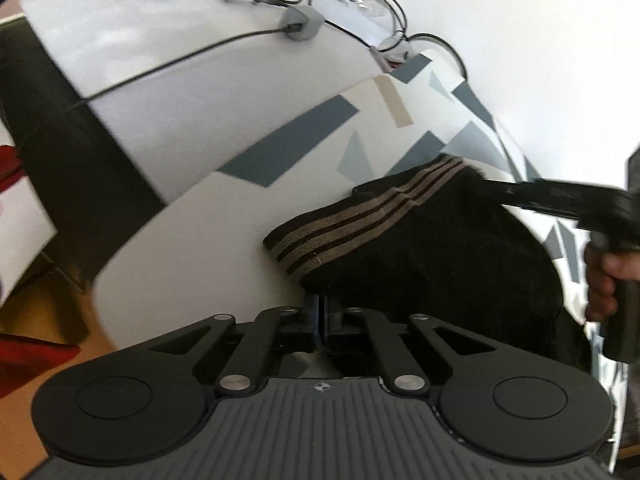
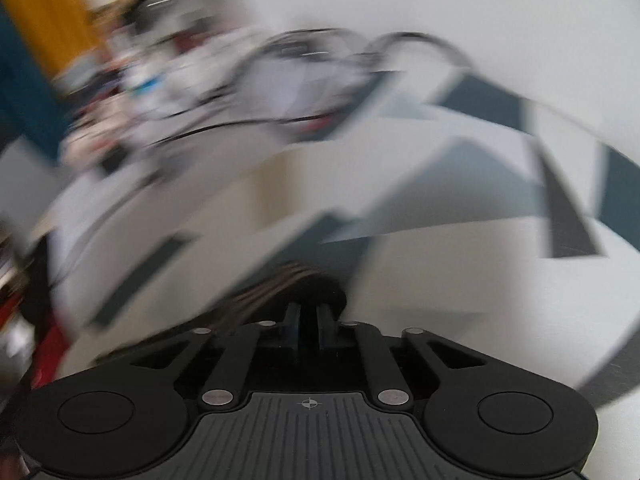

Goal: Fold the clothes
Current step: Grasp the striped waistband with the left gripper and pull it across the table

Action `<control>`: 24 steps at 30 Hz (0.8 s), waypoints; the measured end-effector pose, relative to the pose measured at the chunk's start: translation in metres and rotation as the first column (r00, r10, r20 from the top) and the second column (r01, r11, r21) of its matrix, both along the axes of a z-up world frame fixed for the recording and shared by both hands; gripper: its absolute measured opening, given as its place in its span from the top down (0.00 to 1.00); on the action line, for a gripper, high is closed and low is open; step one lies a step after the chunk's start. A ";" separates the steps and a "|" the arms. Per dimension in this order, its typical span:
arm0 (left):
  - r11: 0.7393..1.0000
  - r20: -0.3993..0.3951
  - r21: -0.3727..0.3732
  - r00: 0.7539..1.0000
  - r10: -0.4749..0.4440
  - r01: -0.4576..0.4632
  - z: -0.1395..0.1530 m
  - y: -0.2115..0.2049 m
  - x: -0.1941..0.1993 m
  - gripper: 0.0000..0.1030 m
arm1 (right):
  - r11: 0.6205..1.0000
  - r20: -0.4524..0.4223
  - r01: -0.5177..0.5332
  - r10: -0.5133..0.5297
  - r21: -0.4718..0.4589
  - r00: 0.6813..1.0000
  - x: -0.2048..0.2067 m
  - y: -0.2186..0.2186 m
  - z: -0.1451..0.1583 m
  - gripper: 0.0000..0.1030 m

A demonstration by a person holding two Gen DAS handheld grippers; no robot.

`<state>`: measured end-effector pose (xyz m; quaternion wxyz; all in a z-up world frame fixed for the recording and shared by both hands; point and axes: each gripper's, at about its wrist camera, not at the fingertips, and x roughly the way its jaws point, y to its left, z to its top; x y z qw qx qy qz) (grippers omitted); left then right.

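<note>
The black garment (image 1: 440, 248), soft knit with a ribbed band of 3 tan stripes, hangs bunched just above the patterned tabletop (image 1: 192, 240). The left hand-held gripper (image 1: 320, 312) and the right hand-held gripper (image 2: 308, 316) each pinch its cloth. No flat fold shows; most folding looks left.

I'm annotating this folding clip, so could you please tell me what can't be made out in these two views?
- Right wrist view: motion blur smears the clutter behind the table.
- Right wrist view: the garment is only a blurred dark patch at the right gripper.
- Left wrist view: the garment's near edge is hidden behind the left gripper.
- Garment type: unclear.
</note>
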<state>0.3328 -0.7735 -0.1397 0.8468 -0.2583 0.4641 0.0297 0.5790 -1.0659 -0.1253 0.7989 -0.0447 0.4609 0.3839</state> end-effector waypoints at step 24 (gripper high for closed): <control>0.997 0.015 0.044 0.997 0.070 -0.070 0.000 0.002 -0.019 0.98 | 0.995 0.097 -0.052 0.060 -0.080 0.993 0.014 0.053 0.007 0.57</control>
